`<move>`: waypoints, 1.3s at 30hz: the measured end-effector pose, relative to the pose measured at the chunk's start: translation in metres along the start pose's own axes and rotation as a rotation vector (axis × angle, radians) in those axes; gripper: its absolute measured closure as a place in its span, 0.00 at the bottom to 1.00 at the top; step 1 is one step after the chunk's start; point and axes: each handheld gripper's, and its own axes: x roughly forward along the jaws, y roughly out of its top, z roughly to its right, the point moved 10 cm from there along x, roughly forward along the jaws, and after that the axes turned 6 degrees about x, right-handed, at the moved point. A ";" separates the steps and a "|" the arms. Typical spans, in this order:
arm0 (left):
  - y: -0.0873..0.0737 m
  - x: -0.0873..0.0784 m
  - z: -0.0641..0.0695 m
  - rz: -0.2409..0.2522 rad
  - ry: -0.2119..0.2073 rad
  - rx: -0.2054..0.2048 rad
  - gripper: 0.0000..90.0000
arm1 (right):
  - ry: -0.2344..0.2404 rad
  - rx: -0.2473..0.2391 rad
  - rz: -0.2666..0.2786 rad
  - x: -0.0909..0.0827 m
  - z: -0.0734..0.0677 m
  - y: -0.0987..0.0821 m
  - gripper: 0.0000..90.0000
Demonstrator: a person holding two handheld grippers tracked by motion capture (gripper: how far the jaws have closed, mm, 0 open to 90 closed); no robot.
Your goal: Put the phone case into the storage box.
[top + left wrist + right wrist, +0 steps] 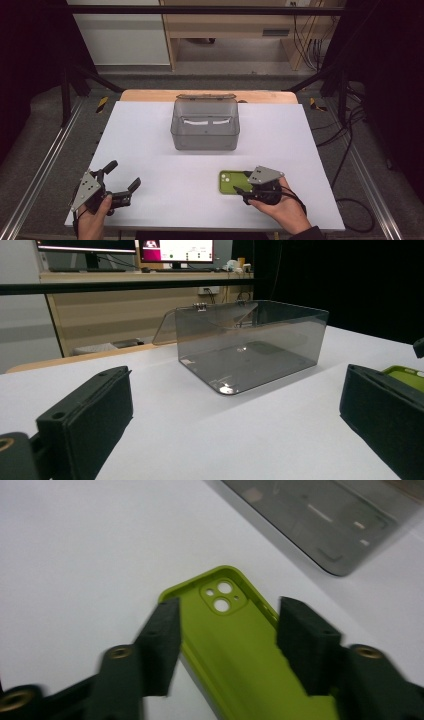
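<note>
the green phone case (233,181) is lying flat on the white worktop (150,145), open side up, toward my near right, with its camera cutout end pointing left in the high view. in the right gripper view the case (235,645) is sitting between my right claw's two jaws, which are standing apart on either side of it; i cannot tell whether they are touching its edges. my right claw (240,190) is hovering low over the case's near end, my right hand (282,205) wrapping its body from behind.

just beyond the case, near the middle of the worktop, a smoky clear box (205,125) is standing upright with its hinged lid (205,96) tipped back past the far edge. in the left gripper view the box (250,345) is looking bare inside.

well apart on the near left, my left claw (123,176) is resting released, jaws spread wide with bare worktop between them, my left hand (95,212) gripping it from below.
</note>
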 end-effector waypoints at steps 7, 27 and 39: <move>0.000 0.002 0.002 -0.001 -0.005 -0.001 0.01 | 0.058 -0.044 -0.076 0.015 -0.012 0.010 0.89; 0.000 0.002 0.003 -0.002 -0.012 0.011 0.01 | 0.098 -0.009 -0.223 0.055 -0.019 0.005 1.00; 0.000 0.002 0.003 -0.004 -0.012 0.014 0.01 | 0.128 0.035 -0.231 0.057 -0.020 0.000 1.00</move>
